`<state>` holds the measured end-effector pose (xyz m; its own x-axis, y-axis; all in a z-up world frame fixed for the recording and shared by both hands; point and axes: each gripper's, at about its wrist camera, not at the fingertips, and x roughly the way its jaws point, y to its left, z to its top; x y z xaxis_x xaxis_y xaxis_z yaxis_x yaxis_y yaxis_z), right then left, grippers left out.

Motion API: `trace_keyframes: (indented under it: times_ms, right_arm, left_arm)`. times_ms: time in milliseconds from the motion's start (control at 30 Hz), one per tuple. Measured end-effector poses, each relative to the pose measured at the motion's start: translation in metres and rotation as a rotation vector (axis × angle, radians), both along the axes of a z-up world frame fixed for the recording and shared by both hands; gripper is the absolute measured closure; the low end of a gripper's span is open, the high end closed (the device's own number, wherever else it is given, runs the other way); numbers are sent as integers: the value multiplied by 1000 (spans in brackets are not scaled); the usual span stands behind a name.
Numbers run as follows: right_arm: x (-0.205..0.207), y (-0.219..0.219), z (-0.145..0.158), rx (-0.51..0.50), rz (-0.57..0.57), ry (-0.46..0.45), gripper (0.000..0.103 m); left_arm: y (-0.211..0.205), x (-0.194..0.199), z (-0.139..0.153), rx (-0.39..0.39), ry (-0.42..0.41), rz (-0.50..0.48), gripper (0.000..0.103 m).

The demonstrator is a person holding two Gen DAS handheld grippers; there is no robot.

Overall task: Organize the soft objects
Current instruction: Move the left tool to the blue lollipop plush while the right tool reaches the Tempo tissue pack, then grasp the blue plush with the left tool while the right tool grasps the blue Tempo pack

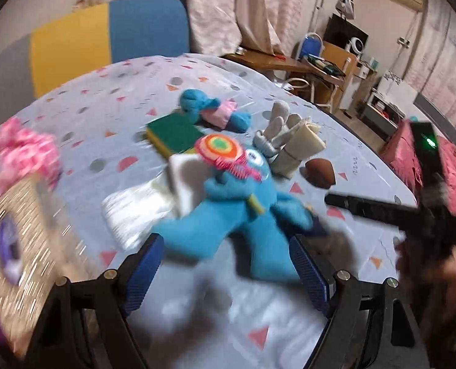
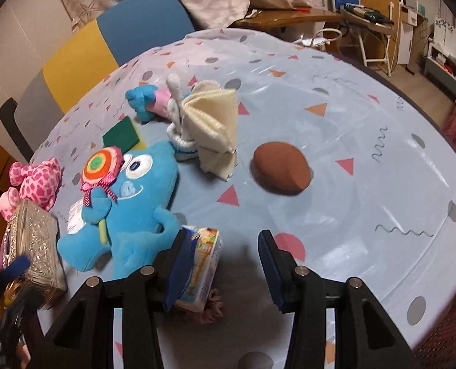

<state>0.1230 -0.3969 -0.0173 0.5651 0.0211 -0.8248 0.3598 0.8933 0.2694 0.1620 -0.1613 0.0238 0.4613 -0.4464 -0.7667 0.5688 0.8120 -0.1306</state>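
Observation:
A big blue plush toy [image 1: 246, 215] with a lollipop lies on the table; it also shows in the right wrist view [image 2: 129, 206]. My left gripper [image 1: 225, 267] is open with its blue pads on either side of the plush's lower end. My right gripper [image 2: 225, 261] is open and empty above the table, right of a tissue pack [image 2: 202, 264]. Further back lie a folded cream cloth [image 2: 217, 129], a grey-white glove [image 2: 178, 117], a green sponge [image 2: 122, 136], a small blue and pink plush [image 2: 149, 100] and a brown sponge ball [image 2: 282, 169].
A glittery tissue box [image 2: 32, 252] stands at the left edge, with a pink spotted plush [image 2: 35, 184] behind it. A blue and yellow chair [image 2: 105, 40] stands behind the round table [image 2: 366, 141]. A white pack [image 1: 135, 212] lies under the blue plush.

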Motion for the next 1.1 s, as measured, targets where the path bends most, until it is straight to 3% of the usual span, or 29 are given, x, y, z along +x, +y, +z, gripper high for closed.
trace_keyframes:
  times_ms: [133, 300, 333, 400, 500, 633, 833, 1100]
  right_arm:
    - [-2, -1, 2, 17, 4, -10, 57]
    - [-3, -5, 5, 47, -6, -26, 57]
    - [-3, -6, 5, 53, -9, -25, 57]
    - [-3, -10, 4, 63, -20, -23, 57]
    - [-2, -12, 2, 83, -29, -18, 57]
    - [-1, -10, 1, 82, -22, -11, 57]
    - [-3, -15, 1, 88, -54, -19, 57]
    - [-4, -23, -8, 147, -73, -14, 57]
  left_arm:
    - [-36, 36, -11, 6, 37, -40, 8]
    - [-71, 78, -34, 0, 123, -53, 7]
    - [-75, 83, -39, 2, 132, -63, 9]
    - [-84, 92, -50, 24, 135, -53, 24]
    - [-93, 103, -66, 15, 174, -70, 34]
    - [-90, 96, -69, -30, 144, -91, 41]
    - [-62, 67, -41, -79, 66, -64, 41]
    - [-25, 5, -5, -60, -42, -62, 40]
